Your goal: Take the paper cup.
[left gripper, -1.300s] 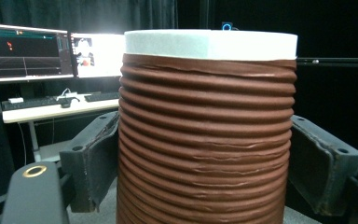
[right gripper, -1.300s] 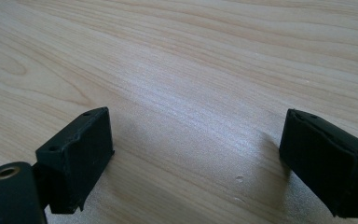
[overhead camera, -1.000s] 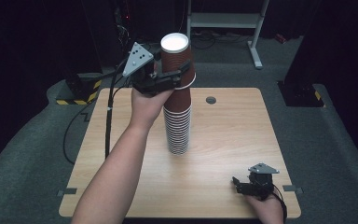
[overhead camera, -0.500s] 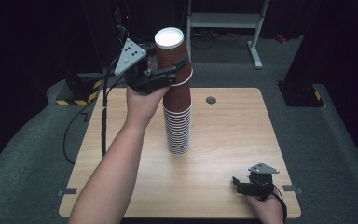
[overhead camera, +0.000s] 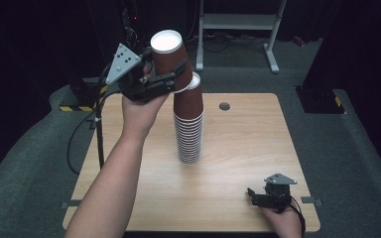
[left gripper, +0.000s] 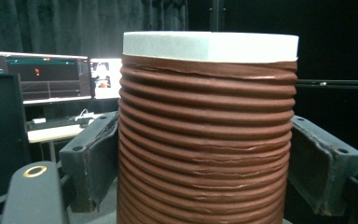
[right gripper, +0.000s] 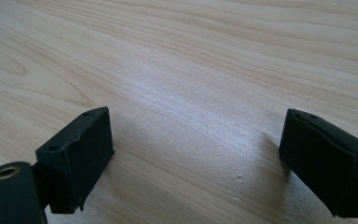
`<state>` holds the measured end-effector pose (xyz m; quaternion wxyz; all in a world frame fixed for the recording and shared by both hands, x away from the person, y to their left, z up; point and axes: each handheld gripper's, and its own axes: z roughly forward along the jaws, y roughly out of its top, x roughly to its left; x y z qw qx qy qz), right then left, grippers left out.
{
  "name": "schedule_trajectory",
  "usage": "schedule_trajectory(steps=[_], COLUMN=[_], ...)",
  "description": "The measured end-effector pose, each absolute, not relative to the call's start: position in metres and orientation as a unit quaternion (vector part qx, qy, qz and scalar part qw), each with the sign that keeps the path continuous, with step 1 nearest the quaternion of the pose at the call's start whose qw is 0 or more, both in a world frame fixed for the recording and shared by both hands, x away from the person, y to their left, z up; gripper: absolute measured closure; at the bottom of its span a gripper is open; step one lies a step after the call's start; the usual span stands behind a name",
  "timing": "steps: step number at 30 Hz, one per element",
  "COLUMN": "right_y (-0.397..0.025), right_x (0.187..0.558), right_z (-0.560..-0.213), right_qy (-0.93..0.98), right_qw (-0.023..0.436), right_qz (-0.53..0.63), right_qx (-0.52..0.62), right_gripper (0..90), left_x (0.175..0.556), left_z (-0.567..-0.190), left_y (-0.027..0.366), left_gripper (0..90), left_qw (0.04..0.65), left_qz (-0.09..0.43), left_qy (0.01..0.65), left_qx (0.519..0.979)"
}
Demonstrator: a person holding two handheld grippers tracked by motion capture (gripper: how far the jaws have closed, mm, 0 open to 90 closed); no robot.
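A paper cup (overhead camera: 167, 58), upside down and tilted, is held clamped in the left gripper (overhead camera: 164, 78) just above the stack of cups (overhead camera: 189, 124) standing mid-tabletop (overhead camera: 258, 134). Nothing is seen inside any cup. The tall stack could be toppled if brushed. The right gripper (overhead camera: 258, 197) is rested wide open and empty.

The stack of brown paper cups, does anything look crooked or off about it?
Yes. The top brown ribbed paper cup, upside down, tilts left off the tall stack of brown paper cups, clamped by the left gripper. The stack itself stands straight on the wooden table.
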<state>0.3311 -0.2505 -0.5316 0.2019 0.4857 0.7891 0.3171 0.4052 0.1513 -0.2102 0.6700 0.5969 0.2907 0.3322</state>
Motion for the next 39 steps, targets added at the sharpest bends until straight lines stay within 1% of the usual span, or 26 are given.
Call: schedule_trajectory(steps=[16, 25, 39], right_y=[-0.251, -0.251, -0.251], right_x=[0.331, 0.331, 0.331], right_z=[-0.532, -0.532, -0.532], right_qy=[0.789, 0.789, 0.789], right_qw=[0.202, 0.202, 0.202], right_qz=[0.316, 0.316, 0.316], right_qx=[0.486, 0.486, 0.486], right_gripper=[9.3, 9.4, 9.4], left_x=[0.381, 0.37, 0.364], left_z=[-0.225, -0.231, -0.26], left_y=[0.183, 0.189, 0.19], left_gripper=[18.5, 18.5, 18.5], left_qw=[0.683, 0.672, 0.67], left_qz=[0.329, 0.333, 0.307], left_qy=[0.296, 0.305, 0.311], left_qx=[0.582, 0.587, 0.6])
